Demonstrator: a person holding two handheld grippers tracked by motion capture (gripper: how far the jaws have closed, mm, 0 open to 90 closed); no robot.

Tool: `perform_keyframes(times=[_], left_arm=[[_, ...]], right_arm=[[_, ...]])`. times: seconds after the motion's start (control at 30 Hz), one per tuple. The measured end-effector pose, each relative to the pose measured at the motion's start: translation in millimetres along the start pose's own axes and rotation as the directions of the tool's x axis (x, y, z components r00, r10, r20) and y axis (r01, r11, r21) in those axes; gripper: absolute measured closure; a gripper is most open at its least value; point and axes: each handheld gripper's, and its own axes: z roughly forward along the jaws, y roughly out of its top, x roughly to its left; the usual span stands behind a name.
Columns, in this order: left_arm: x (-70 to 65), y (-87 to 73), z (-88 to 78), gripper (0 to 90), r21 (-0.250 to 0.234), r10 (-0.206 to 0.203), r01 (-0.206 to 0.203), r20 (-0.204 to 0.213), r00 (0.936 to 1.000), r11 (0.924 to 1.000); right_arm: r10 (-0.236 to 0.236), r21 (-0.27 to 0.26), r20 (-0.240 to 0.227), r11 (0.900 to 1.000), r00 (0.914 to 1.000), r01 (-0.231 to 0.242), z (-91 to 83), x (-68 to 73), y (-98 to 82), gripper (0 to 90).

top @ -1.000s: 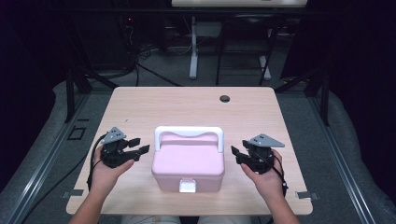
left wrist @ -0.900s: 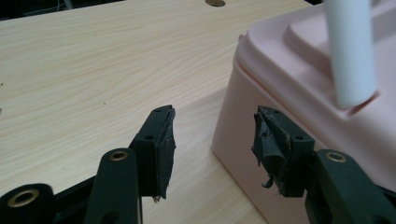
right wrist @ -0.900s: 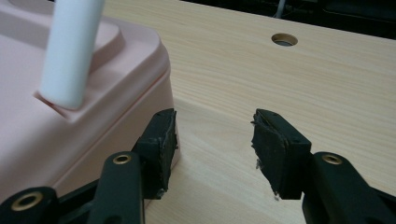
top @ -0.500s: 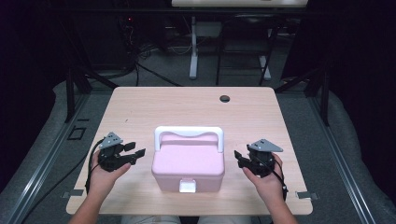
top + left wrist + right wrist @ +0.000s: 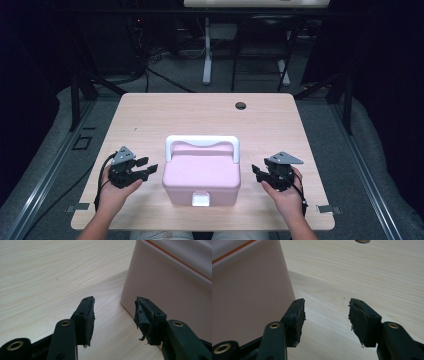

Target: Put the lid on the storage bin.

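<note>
Closed pink box (image 5: pixel 201 176) on table (image 5: pixel 150 115)

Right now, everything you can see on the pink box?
The pink box looks like smooth plastic, with rounded corners, a white handle folded along its far edge and a white latch on the near face. The lid is shut. It stands upright on the wooden table, near the front edge, between the two grippers. Neither touches it.

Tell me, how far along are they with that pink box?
Barely begun. The pink box sits shut on the table, white handle untouched. The left gripper and right gripper flank it, jaws open with nothing between them. Gripping or opening the box is all left.
</note>
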Motion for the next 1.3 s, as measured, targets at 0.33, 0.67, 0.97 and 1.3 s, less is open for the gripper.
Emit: perform_keyframes(times=[0.33,0.67,0.97,1.3], left_arm=[[5.7,-10.0,10.6,47.5,0.029,-0.039,0.039,0.015,0.9991,0.9988],[8.5,-13.4,15.6,47.2,0.038,-0.060,0.059,0.014,0.9981,0.9975],[6.2,-12.5,19.0,47.0,0.047,-0.052,0.051,0.021,0.9984,0.9976],[5.9,-11.9,22.4,46.1,0.059,-0.047,0.045,0.025,0.9986,0.9973]], right_arm=[[-0.019,0.027,-0.016,0.999,0.9997,0.019,8.5,-3.4,-5.2,47.4],[-0.044,0.048,-0.027,0.998,0.9987,0.045,14.0,2.4,-8.5,47.8],[-0.056,0.052,-0.036,0.997,0.9978,0.058,16.7,4.1,-9.4,48.2],[-0.056,0.056,-0.041,0.997,0.9976,0.059,15.9,1.4,-12.0,48.5]])
